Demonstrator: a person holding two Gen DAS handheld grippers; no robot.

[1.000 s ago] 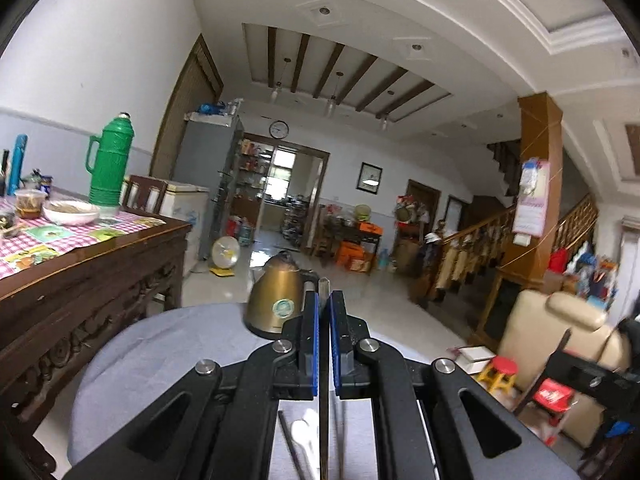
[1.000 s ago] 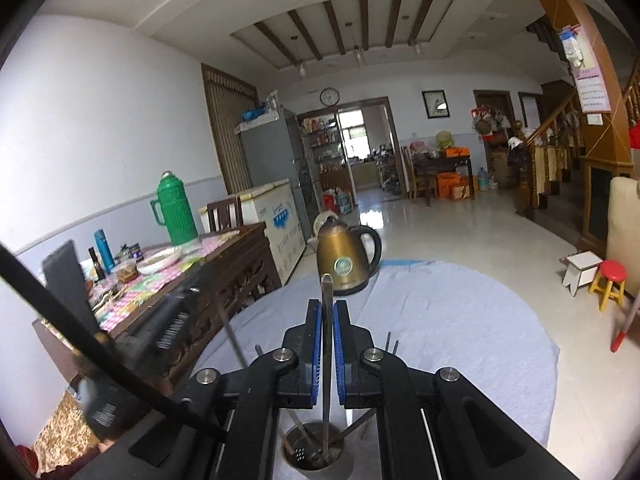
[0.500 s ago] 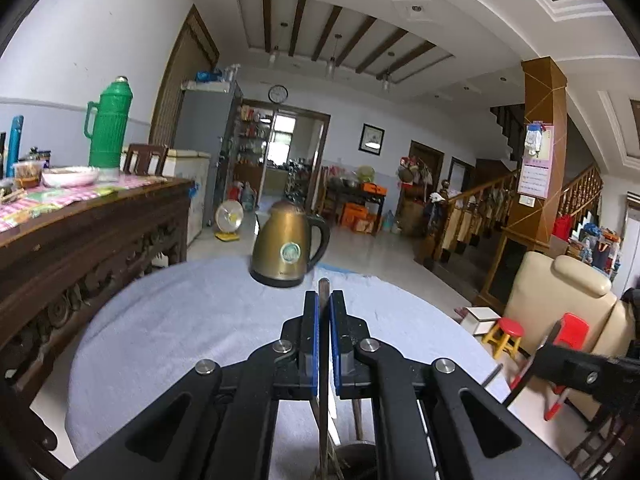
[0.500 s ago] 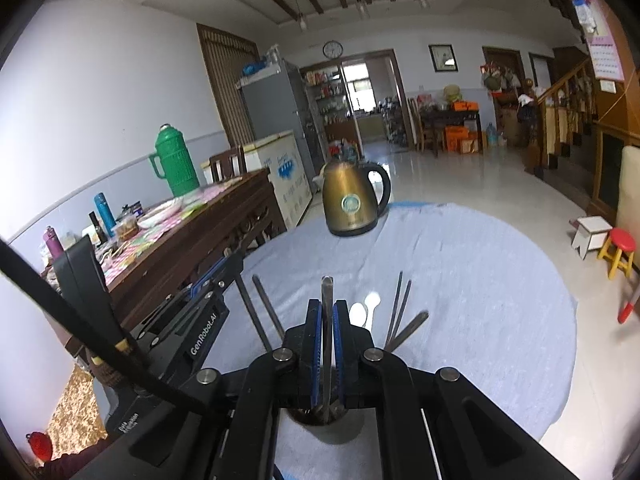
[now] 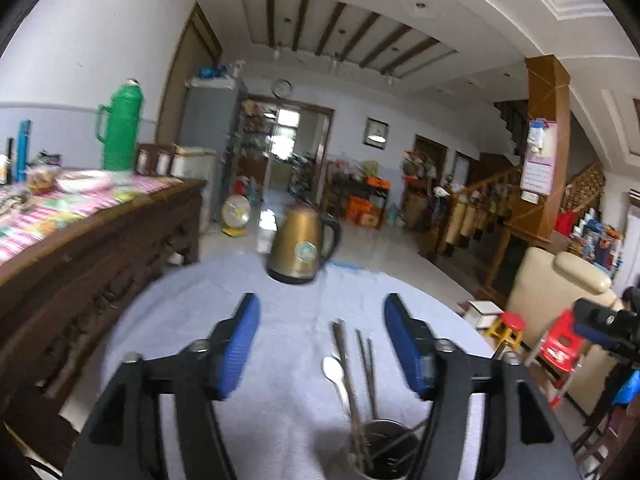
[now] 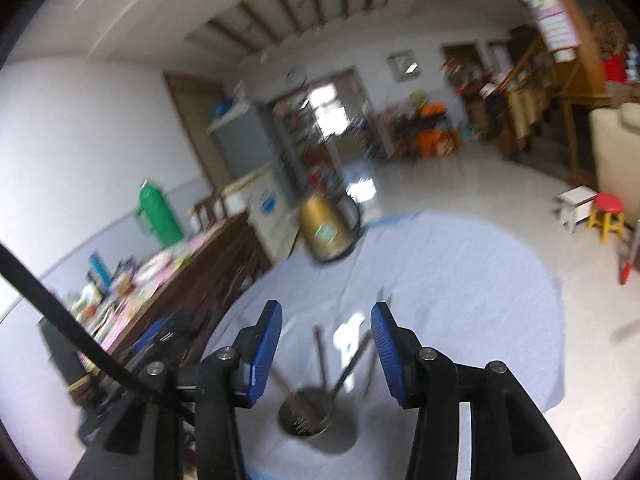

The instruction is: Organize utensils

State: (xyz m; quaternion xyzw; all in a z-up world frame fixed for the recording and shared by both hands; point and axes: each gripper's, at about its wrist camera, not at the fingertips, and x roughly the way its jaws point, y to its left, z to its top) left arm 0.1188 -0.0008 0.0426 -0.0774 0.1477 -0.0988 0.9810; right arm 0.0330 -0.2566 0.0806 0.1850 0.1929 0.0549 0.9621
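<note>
Your left gripper (image 5: 322, 344) and right gripper (image 6: 325, 340), clamped before, gaped wide, empty, above utensil cup (image 6: 310, 416); brass kettle (image 5: 300, 246) beyond.

Round desk (image 5: 280, 360) under a pale blue cloth. Gold electric kettle (image 5: 301, 249) upright at its far edge, ahead of the gripper. Dark wooden sideboard (image 5: 92, 256) to the left, bearing a green thermos (image 5: 119, 132) and a blue bottle (image 5: 23, 144). Red stool (image 5: 513, 322) and cream armchair (image 5: 560, 304) to the right.
</note>
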